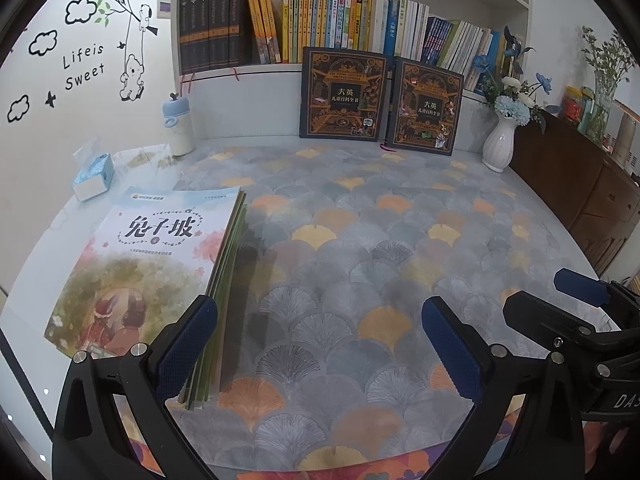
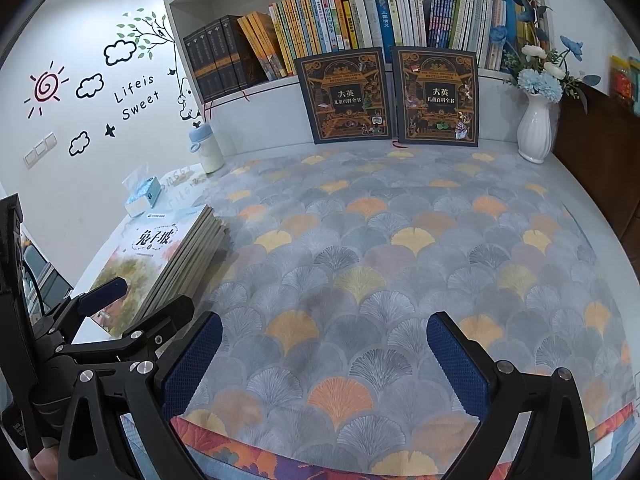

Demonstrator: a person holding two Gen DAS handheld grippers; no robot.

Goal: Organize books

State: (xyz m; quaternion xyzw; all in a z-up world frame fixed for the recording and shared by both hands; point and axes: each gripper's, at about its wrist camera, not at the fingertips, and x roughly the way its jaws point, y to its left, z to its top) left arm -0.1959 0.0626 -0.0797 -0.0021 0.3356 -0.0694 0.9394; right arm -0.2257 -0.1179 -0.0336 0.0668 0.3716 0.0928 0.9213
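Both the left hand-held gripper [image 1: 320, 356] and right hand-held gripper [image 2: 324, 364] are spread, empty. The stack of thin books [image 1: 160, 248] looks floppy, slippery; pinch its near spine edge.

Both tools match: the left gripper [image 1: 320, 354] and right gripper [image 2: 326, 362] have matte black, ribbed plastic frames with triangular cut-outs, silver round screw heads at the pivots, and fingers [image 1: 452, 350] faced in dark blue textured rubber pads. White lettering "DA" marks the right gripper's body.
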